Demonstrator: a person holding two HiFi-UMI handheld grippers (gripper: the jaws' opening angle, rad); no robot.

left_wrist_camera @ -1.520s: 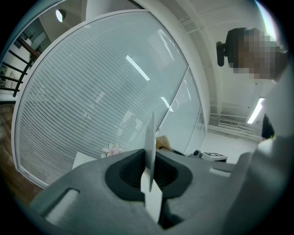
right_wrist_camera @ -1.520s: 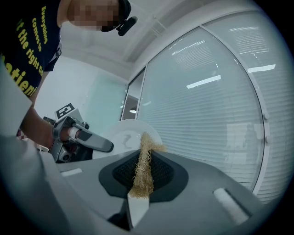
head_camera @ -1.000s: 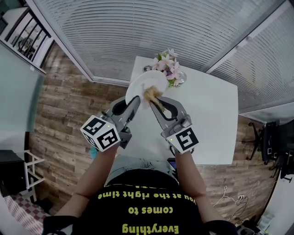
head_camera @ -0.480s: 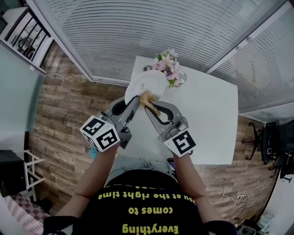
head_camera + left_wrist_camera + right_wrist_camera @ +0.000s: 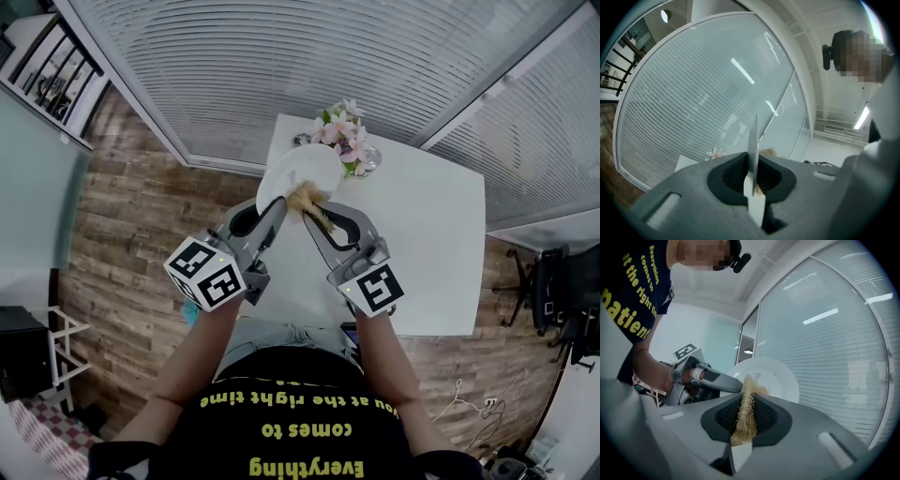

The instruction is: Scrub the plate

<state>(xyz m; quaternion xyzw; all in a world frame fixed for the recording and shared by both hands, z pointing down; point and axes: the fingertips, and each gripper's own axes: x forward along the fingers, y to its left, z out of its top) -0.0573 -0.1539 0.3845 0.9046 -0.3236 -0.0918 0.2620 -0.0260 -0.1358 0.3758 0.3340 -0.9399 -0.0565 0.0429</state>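
against the plate point(image 5: 305, 167) the left tool point(image 5: 277, 206) grips, the right tool point(image 5: 322, 216) clamps a scrubber point(image 5: 305, 197).

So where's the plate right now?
In the head view the plate is clamped by its rim in the left claw, over the table beside the flowers, the right claw's scrubber on its face.

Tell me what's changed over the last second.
Barely anything. The right gripper dragged the scrubber slightly left across the plate, then back to nearly where it began. The left gripper stays shut on the plate's rim; the flowers and table are unmoved.
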